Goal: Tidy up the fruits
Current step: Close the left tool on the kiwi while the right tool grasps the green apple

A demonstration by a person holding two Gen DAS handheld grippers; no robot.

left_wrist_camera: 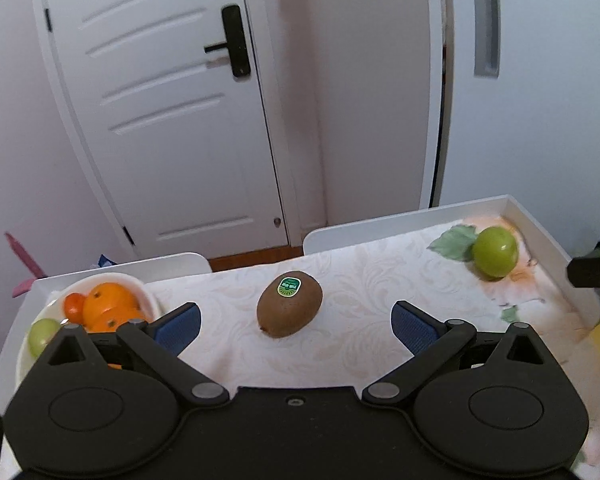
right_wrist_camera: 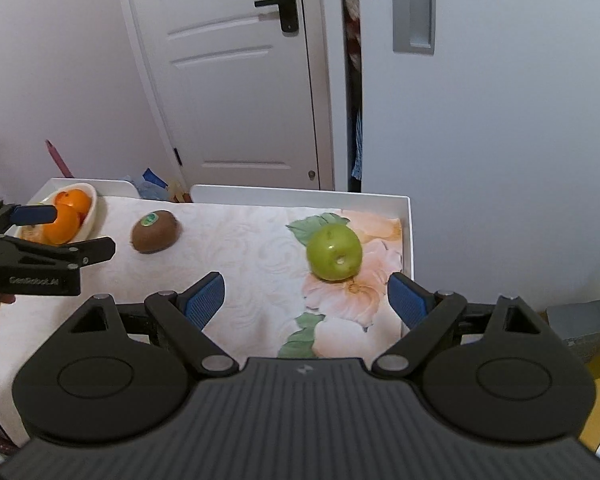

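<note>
Soft, even indoor light is filling both views. The apple (right_wrist_camera: 334,252) ahead of the right gripper (right_wrist_camera: 306,300) is showing a small glare spot and looking slightly blurred. Fisheye distortion is bending the door (left_wrist_camera: 172,112) edges, and corners are darkening.

Left gripper (right_wrist_camera: 66,236) body: embossed lettering, apparently "GenRobot.AI", seen from right wrist view. Kiwi (left_wrist_camera: 289,304) carries green oval sticker (left_wrist_camera: 289,286); print too small to read. No other legible text.

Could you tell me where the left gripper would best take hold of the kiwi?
Probably across its short middle. The kiwi lies on its side, long axis slanting; the open left gripper already faces it, so come straight forward with fingers either side, clear of the stickered end.
</note>
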